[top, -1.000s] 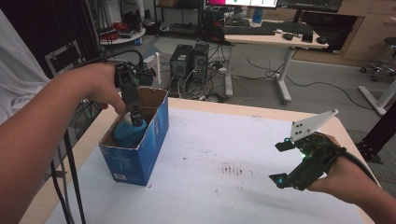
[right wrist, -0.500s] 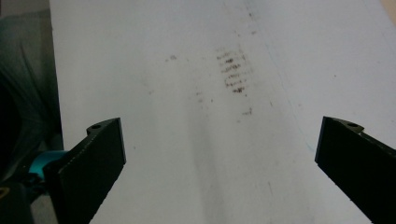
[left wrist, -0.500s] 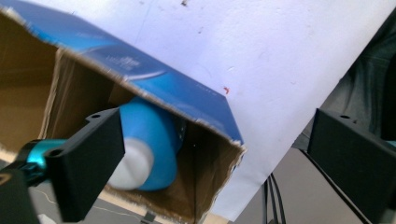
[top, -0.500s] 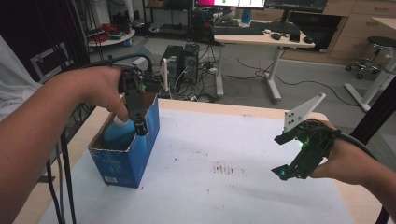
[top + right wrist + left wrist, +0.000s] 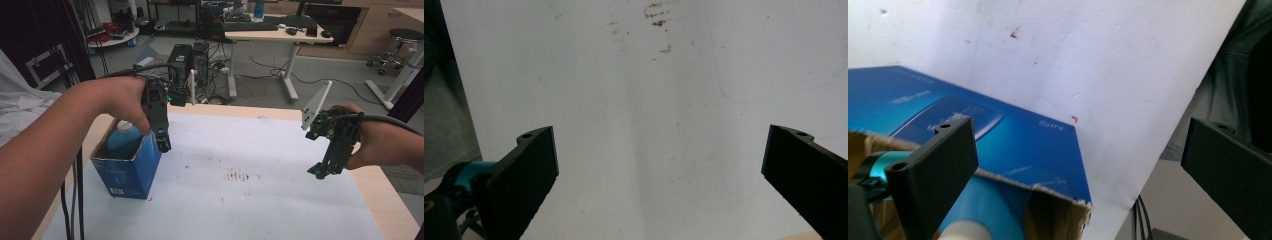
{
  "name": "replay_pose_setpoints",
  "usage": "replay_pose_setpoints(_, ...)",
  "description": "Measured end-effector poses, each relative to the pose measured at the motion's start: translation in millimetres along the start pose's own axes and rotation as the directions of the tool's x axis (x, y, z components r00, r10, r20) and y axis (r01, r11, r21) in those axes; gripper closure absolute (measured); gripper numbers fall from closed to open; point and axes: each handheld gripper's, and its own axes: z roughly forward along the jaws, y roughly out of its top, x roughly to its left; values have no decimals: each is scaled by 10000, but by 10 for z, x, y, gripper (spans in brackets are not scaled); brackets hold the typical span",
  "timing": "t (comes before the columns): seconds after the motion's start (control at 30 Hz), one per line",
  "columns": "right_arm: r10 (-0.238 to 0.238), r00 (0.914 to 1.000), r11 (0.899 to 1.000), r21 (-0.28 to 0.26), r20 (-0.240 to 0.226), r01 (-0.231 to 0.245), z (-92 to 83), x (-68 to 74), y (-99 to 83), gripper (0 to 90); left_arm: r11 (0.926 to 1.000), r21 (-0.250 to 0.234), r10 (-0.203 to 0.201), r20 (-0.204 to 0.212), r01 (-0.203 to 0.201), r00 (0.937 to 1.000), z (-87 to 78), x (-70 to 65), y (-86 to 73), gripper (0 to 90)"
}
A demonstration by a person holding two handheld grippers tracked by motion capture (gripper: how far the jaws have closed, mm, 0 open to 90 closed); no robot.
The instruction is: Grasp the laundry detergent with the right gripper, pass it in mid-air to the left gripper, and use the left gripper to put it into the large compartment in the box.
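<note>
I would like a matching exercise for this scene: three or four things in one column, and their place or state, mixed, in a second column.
Things:
1. blue bottle
2. blue box
3. left gripper
4. right gripper

Places or states:
A. stands on the table's left part, top open
B. open above bare white table, at the right
C. inside the box
D. open, beside the box's rim, holding nothing

Pairs: 1-C, 2-A, 3-D, 4-B
</note>
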Motion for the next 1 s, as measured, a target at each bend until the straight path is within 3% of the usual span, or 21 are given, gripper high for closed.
replay_pose_setpoints(0.37, -217, 9997, 9988, 442, 77, 213, -86, 75, 97, 7, 9953, 201, 938, 446, -948, 9946, 142, -131, 110, 16)
replay_pose_setpoints(0.8, -301, 9994, 9987, 420, 166, 294, -99, 123, 174, 8, 9935, 0, 1138, 405, -1139, 9927, 173, -173, 67, 16)
replay_pose_setpoints(1.0, -324, 9993, 9987, 399, 166, 317, -101, 87, 183, 7, 9930, 223, 1150, 462, -1161, 9923, 218, -156, 62, 16)
